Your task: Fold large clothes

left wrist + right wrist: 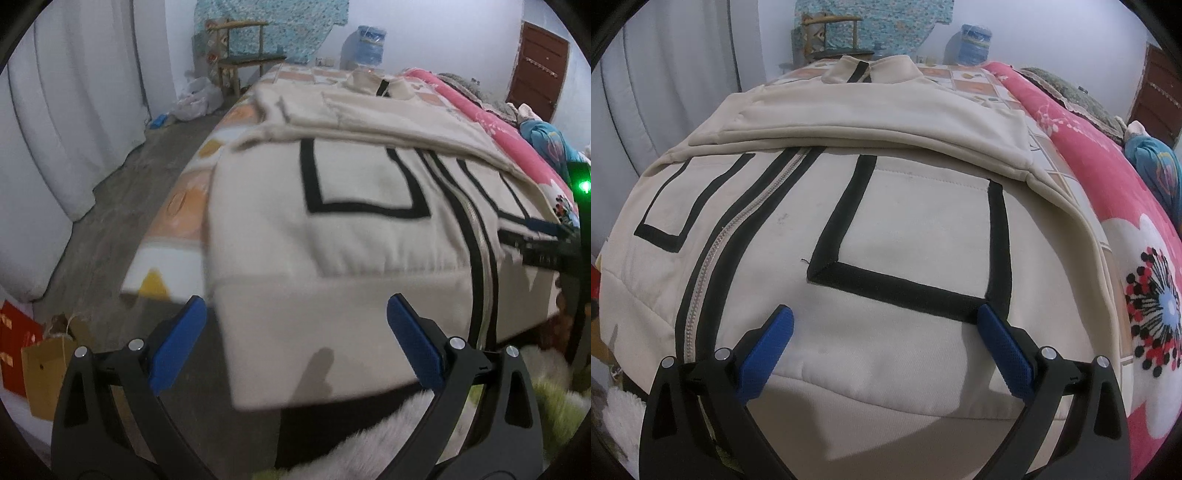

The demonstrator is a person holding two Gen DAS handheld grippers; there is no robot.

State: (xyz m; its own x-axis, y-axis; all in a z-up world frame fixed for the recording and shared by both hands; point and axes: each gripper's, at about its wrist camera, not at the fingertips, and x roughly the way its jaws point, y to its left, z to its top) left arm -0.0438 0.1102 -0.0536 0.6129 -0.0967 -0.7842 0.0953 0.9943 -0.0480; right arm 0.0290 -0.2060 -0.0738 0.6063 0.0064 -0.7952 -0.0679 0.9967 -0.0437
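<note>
Jacket (886, 229), cream with black trim, lies zipped across the bed (192, 192), sleeves folded over its chest, hem hanging off the near edge. My left claw (295, 343) and right claw (886, 347) gape wide at the hem, gripping nothing

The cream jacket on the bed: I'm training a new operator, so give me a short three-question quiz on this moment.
1. True or false: the sleeves of the cream jacket are folded across its chest.
2. The left hand-held gripper and right hand-held gripper are: A) both open, B) both shut, C) one of each?
3. What runs down the jacket's front between the black stripes?

Key: 1 true; 2 A; 3 the zipper.
</note>
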